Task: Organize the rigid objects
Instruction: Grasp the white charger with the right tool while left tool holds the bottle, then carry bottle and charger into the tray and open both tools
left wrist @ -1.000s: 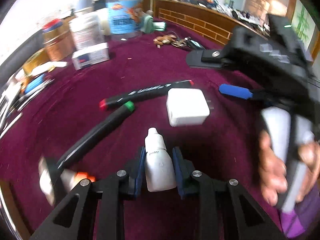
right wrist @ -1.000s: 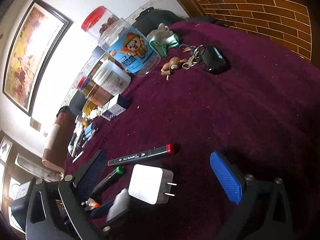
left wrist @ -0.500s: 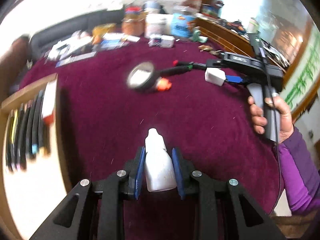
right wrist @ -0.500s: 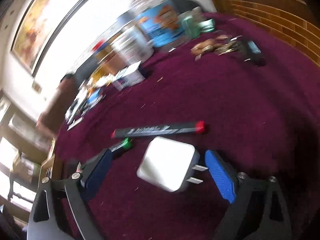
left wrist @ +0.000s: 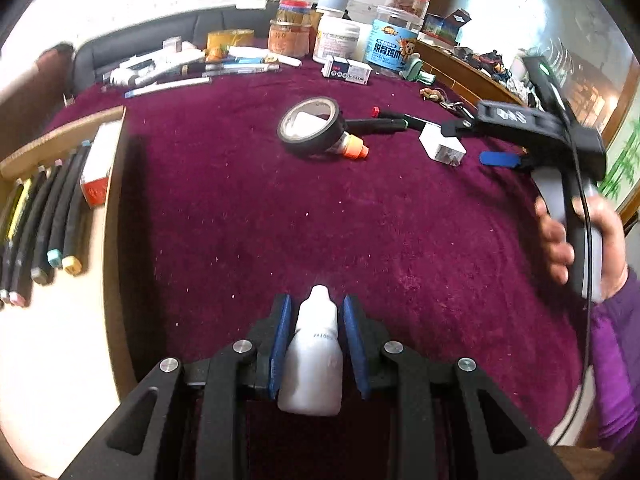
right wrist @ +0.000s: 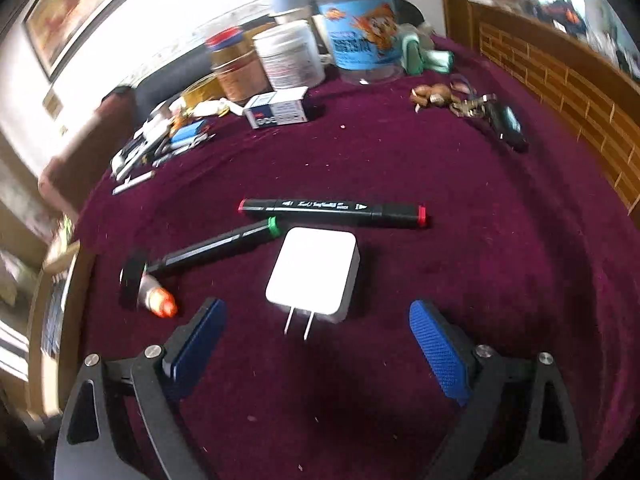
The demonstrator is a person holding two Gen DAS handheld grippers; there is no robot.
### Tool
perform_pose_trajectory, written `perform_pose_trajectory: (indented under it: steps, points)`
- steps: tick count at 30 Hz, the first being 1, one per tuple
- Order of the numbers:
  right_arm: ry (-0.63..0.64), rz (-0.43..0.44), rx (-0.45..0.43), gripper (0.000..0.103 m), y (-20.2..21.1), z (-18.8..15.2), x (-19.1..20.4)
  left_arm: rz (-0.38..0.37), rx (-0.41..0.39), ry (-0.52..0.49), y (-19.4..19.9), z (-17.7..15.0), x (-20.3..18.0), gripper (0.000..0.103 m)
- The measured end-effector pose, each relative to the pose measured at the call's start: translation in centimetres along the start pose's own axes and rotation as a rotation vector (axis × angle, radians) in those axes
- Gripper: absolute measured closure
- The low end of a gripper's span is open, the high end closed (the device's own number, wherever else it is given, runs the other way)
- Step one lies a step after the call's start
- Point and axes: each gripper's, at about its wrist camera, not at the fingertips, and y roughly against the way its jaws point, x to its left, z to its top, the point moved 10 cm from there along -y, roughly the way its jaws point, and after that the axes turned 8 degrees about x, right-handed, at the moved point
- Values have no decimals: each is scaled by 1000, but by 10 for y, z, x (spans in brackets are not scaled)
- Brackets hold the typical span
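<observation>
My left gripper is shut on a small white dropper bottle, held above the maroon cloth beside a cardboard tray that holds several markers and a small box. In the right wrist view a white plug charger lies flat, prongs toward me, just ahead of and between the spread fingers of my right gripper, which is open and not touching it. Beyond the charger lie a red-capped marker and a green-capped marker. A black tape roll and an orange-capped tube sit left of them.
Jars and tubs, a small carton and loose pens crowd the table's far edge. A key bunch lies at the right near a wooden rail. A person's hand holds the right gripper's handle.
My left gripper carried the bottle left, away from the charger and markers, to beside the tray. My right gripper turned and came over the charger, its fingers a little closer together.
</observation>
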Motion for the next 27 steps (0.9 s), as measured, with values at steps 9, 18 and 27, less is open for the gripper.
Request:
perform_pose_trajectory:
  steps: [9, 18, 27]
  points:
    - [75, -224, 11, 56, -27, 7, 10, -50, -59, -29, 18, 0, -11, 82]
    - [16, 9, 22, 56, 5, -18, 20, -113, -160, 48, 73, 8, 8, 82]
    - [115, 190, -5, 56, 50, -36, 96, -39, -254, 217, 123, -8, 87, 82]
